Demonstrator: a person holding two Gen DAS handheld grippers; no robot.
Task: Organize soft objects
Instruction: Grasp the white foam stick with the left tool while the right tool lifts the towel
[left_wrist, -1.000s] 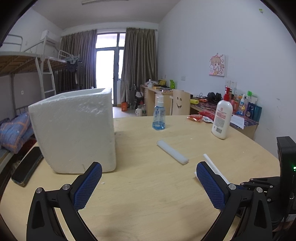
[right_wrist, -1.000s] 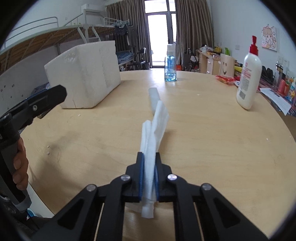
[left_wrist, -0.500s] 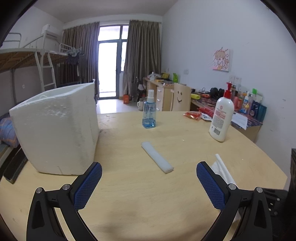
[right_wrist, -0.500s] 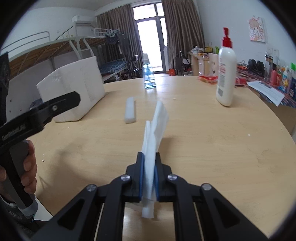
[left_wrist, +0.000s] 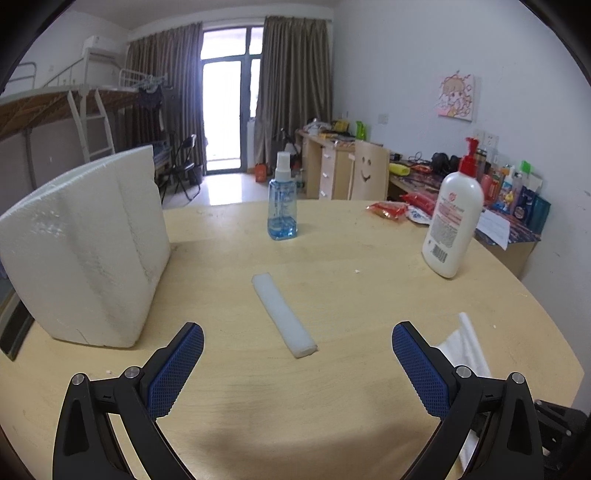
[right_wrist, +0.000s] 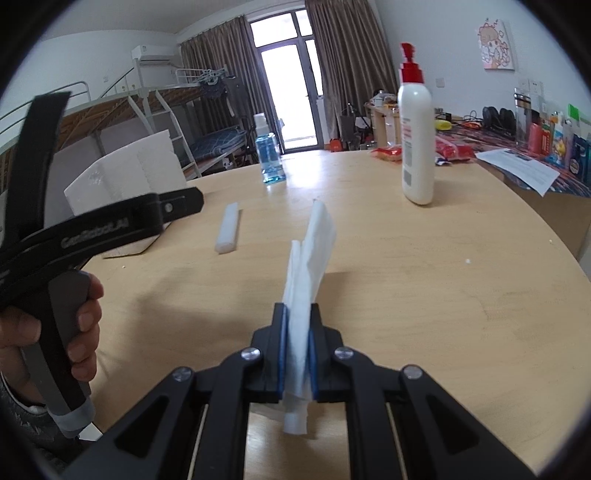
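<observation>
My right gripper (right_wrist: 297, 317) is shut on a folded white foam sheet (right_wrist: 312, 254), held above the round wooden table (right_wrist: 424, 295); the sheet also shows in the left wrist view (left_wrist: 467, 343) at the lower right. A second white foam strip (left_wrist: 282, 312) lies flat on the table, between and ahead of the fingers of my open, empty left gripper (left_wrist: 297, 354). The strip shows in the right wrist view (right_wrist: 229, 232) to the left of the held sheet. A white styrofoam box (left_wrist: 85, 254) stands at the left.
A blue spray bottle (left_wrist: 282, 203) stands at the table's far middle. A white lotion bottle with a red pump (left_wrist: 452, 221) stands at the right. Red snack packets (left_wrist: 388, 210) lie near the far edge. My left gripper's body and hand (right_wrist: 74, 258) fill the left of the right wrist view.
Both grippers have pulled back and swung. The loose strip now sits centred ahead of the left gripper. The right gripper still holds the sheet and now points right of the strip.
</observation>
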